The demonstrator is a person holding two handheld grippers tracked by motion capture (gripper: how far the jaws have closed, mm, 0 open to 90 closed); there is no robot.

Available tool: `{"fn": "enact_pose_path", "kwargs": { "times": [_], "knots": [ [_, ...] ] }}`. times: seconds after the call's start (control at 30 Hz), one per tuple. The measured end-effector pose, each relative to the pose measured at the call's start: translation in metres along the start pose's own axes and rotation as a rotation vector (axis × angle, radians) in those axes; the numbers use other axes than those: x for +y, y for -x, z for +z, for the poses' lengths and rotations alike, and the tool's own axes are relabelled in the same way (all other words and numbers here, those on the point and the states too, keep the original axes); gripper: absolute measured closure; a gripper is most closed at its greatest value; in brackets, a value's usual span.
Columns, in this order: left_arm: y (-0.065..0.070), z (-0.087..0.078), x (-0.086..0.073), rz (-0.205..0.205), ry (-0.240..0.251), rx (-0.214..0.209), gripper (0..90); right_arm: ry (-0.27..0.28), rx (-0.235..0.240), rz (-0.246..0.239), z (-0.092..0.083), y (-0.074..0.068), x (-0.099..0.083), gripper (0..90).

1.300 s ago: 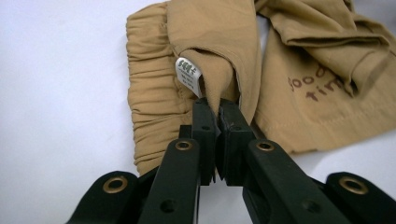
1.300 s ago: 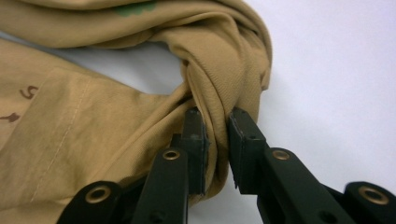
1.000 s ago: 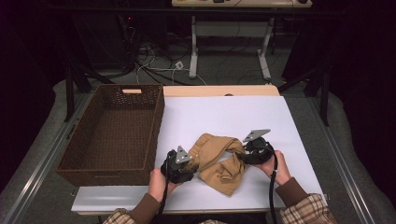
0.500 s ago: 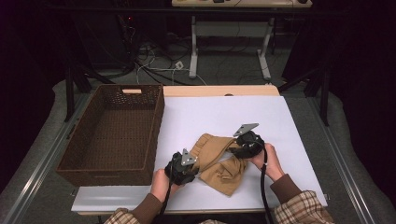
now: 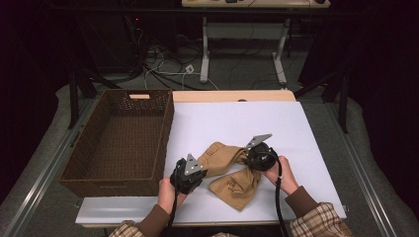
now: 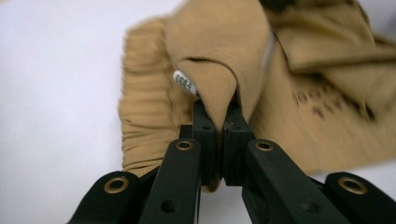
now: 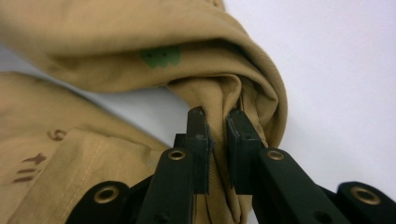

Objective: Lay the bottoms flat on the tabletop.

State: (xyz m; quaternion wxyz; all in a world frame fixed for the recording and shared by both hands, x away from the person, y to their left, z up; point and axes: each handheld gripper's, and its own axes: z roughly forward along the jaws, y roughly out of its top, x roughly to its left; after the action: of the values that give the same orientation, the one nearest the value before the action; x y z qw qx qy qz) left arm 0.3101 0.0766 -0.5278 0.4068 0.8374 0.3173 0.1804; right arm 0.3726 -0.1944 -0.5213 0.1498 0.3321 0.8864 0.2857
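Note:
A tan garment (image 5: pixel 232 180) lies crumpled on the white table (image 5: pixel 296 128) near its front edge. My left gripper (image 5: pixel 200 169) is at the cloth's left end. Its jaws have just been closing and are shut on a fold of the tan garment (image 6: pixel 219 46) beside a small white label (image 6: pixel 183 82); the left gripper (image 6: pixel 218 109) pinches the cloth tight. My right gripper (image 5: pixel 248 157) is at the upper right of the cloth. The right gripper (image 7: pixel 218 116) has also just been closing, and a bunched ridge of garment (image 7: pixel 116 37) under a green print (image 7: pixel 161 56) is squeezed between its pads.
A brown woven basket (image 5: pixel 118 143) stands on the left, its right wall close to my left gripper. Bare white table stretches behind and to the right of the garment. Beyond the table's far edge are desk legs and cables on the floor.
My right gripper has edged left onto the garment's upper right fold. The left gripper has hardly moved. The cloth between them looks more bunched.

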Motion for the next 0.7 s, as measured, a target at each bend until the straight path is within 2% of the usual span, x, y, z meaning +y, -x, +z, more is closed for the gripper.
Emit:
{"fn": "enact_pose_path", "kwargs": {
  "times": [0.07,0.13,0.33,0.5,0.57,0.6,0.63,0.7],
  "knots": [
    [-0.003,-0.004,0.002,-0.003,0.017,0.024,87.0,-0.002,0.014,-0.005,-0.001,-0.006,0.000,81.6],
    [-0.005,-0.003,0.001,-0.014,0.011,0.028,86.9,-0.012,0.009,-0.029,0.000,-0.010,-0.001,80.6],
    [-0.008,0.005,-0.003,-0.019,-0.019,0.029,86.6,0.030,0.009,-0.035,-0.002,-0.004,-0.002,64.4],
    [-0.010,0.009,-0.004,-0.030,-0.027,0.027,85.7,0.066,-0.033,-0.076,-0.005,-0.007,0.002,48.7],
    [-0.010,0.010,-0.004,-0.027,-0.034,0.028,85.3,0.060,-0.059,-0.098,-0.005,-0.008,0.006,43.5],
    [-0.009,0.010,-0.004,-0.023,-0.033,0.033,85.2,0.060,-0.066,-0.088,-0.004,-0.008,0.008,41.7],
    [-0.010,0.011,-0.004,-0.021,-0.033,0.033,85.1,0.069,-0.053,-0.080,-0.004,-0.008,0.010,41.4],
    [-0.010,0.012,-0.004,-0.020,-0.034,0.037,84.6,0.069,-0.047,-0.086,-0.002,-0.010,0.012,40.9]
  ]
}}
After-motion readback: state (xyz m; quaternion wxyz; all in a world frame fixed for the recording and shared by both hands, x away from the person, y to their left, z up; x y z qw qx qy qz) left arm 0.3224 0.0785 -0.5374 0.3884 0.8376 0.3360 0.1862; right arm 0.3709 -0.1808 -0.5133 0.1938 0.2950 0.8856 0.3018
